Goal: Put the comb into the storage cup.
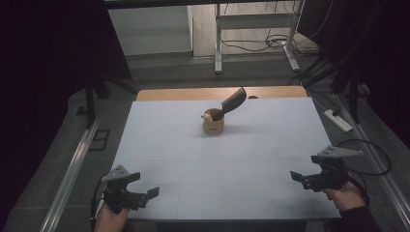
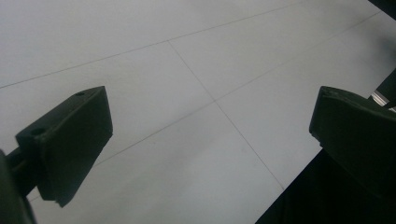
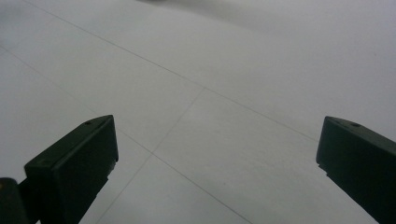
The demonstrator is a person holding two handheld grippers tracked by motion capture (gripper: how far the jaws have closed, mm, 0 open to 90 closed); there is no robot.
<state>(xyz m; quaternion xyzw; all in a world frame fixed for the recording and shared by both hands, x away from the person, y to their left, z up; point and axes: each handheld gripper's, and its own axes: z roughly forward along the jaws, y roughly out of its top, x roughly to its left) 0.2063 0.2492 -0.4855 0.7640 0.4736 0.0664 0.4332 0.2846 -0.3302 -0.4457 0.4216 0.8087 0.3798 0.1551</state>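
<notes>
- L gripper (image 1: 147, 187): jaws wide apart, nothing between them, nothing touched. Sits at near-left corner of table (image 1: 251, 193), person's hand (image 1: 110, 218) behind it.
- R gripper (image 1: 300, 178): jaws wide apart too, holding nothing. At near-right edge of table, hand (image 1: 344, 195) gripping from behind, cable trailing off to the right.
- Grippers well apart from each other, jaws pointing inward across the table.
- Cup (image 1: 213, 122): far ahead of both grippers, roughly midway between them, toward the far side of the table. Well apart from either.
- Cup look: small, tan/wood-coloured, round, upright, w/ a small pale knob at its left rim.
- Dark utensil (image 1: 232, 103) stands in the cup, leaning up & to the right, broad flat end sticking out above the rim. Looks like a spatula or brush; can't tell which.
- High view gives cup, utensil, both hands, wood strip at far table edge.
- L gripper view (image 2: 212, 121): own two black jaws spread, bare white surface w/ thin seam lines between; dark table edge at lower right.
- R gripper view (image 3: 217, 158): same, spread jaws over bare white surface w/ seams crossing.
</notes>
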